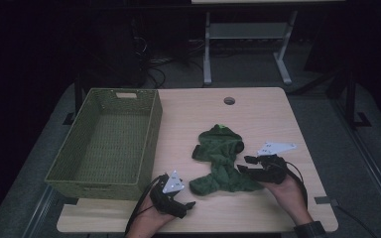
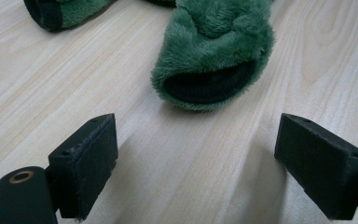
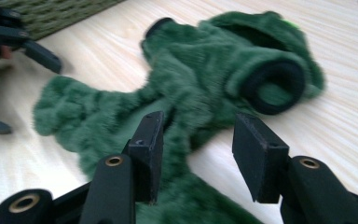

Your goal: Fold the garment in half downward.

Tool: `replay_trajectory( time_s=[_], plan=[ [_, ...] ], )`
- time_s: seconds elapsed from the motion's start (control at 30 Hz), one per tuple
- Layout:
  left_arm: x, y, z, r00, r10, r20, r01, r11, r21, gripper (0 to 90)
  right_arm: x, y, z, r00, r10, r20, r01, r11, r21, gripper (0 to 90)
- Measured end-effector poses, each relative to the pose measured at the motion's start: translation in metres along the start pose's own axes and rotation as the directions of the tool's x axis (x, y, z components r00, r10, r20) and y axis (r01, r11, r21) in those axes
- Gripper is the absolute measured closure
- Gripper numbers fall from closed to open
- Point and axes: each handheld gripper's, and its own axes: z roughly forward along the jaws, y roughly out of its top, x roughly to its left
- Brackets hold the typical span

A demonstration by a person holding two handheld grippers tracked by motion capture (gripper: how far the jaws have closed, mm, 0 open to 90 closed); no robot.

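Note:
A small green fleece garment (image 1: 222, 158) with a hood lies crumpled in the middle of the wooden table (image 1: 268, 114). My left gripper (image 1: 186, 199) rests low on the table just left of the garment's near end. In the left gripper view it (image 2: 196, 163) stands open, with bare wood between the jaws and a dark-lined cuff (image 2: 209, 84) a little ahead. My right gripper (image 1: 244, 164) sits at the garment's right side. In the right gripper view it (image 3: 200, 149) is partly open over the fleece (image 3: 191, 79); fabric lies between the jaws, and the right pad is clear of it.
A green woven basket (image 1: 149, 144) stands on the table's left part, its corner (image 3: 60, 11) also in the right gripper view. The other gripper (image 3: 23, 42) shows at that view's left edge. A round cable hole (image 1: 229, 100) sits near the far edge. Beyond stand dark floor and desk legs.

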Motion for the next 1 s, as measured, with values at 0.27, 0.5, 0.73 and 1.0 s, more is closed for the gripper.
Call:
replay_trajectory(
  time_s=[0.27, 0.5, 0.73, 1.0],
  plan=[
    [0.001, 0.0, 0.0, 1.0, 0.001, 0.006, -0.001, 1.0, -0.003, 12.7, 0.023, 0.006, 0.008, 0.9976, -0.042, -0.056, 0.042, 0.999, 0.001, 57.6],
    [0.002, 0.0, 0.0, 0.9998, 0.007, 0.016, -0.007, 1.0, -0.003, 12.9, 0.046, 0.011, 0.018, 0.9905, -0.081, -0.111, 0.082, 0.997, 0.009, 60.2],
    [0.002, 0.0, 0.0, 0.9998, 0.007, 0.019, -0.007, 1.0, -0.004, 12.8, 0.072, 0.015, 0.032, 0.9779, -0.114, -0.175, 0.118, 0.993, 0.01, 62.3],
    [0.002, -0.001, 0.0, 0.9998, 0.005, 0.022, -0.005, 1.0, -0.007, 12.8, 0.098, 0.018, 0.048, 0.9576, -0.163, -0.238, 0.172, 0.985, 0.018, 68.3]
  ],
)
